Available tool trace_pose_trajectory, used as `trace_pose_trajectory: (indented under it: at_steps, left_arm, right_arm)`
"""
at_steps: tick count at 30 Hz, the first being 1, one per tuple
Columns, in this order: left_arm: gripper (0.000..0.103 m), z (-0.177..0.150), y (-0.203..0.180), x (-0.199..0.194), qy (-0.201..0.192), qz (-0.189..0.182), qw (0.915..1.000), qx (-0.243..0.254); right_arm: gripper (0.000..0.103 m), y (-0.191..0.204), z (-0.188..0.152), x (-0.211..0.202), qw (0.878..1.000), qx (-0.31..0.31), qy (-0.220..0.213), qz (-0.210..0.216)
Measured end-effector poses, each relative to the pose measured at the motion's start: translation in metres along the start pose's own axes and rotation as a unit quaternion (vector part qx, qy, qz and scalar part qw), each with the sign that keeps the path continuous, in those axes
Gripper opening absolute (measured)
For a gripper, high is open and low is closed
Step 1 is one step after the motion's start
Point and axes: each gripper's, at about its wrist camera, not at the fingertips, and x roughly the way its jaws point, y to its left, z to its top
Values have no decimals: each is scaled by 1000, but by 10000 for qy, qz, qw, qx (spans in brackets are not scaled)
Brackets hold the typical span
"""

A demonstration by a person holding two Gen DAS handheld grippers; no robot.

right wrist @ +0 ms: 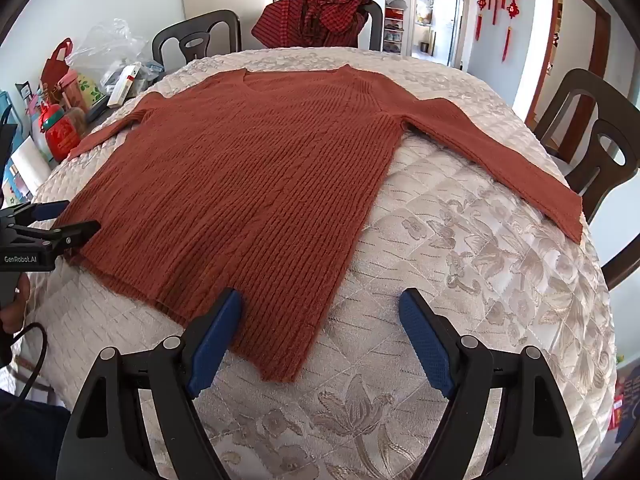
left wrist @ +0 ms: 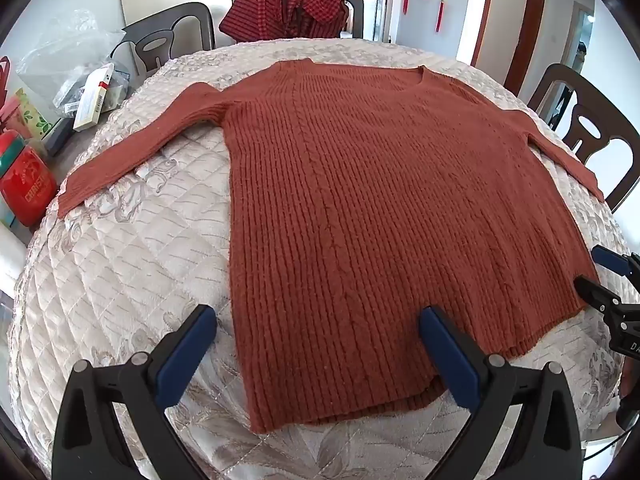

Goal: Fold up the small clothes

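Observation:
A rust-red ribbed knit sweater (left wrist: 380,208) lies flat on the quilted table cover, collar far, hem near, both sleeves spread out to the sides. It also shows in the right wrist view (right wrist: 248,184). My left gripper (left wrist: 318,320) is open and empty, its jaws straddling the hem's near-left corner. My right gripper (right wrist: 320,308) is open and empty over the hem's near-right corner. The right gripper shows at the right edge of the left wrist view (left wrist: 600,276); the left gripper shows at the left edge of the right wrist view (right wrist: 64,220).
A beige quilted cover (right wrist: 480,260) spreads over the round table. A red checked garment (left wrist: 292,8) hangs on a far chair. Dark chairs (right wrist: 600,136) stand around. Bags, boxes and a red tin (left wrist: 28,188) crowd the left side.

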Motion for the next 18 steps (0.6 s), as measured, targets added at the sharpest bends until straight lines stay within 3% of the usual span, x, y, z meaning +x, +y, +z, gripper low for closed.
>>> trace_pose_trajectory:
  at_steps: [18]
  left_arm:
    - [103,-1,-4,-2,-95,-14,10000,10]
  right_arm:
    - [81,0,0,0,10000,-16,-1,-11]
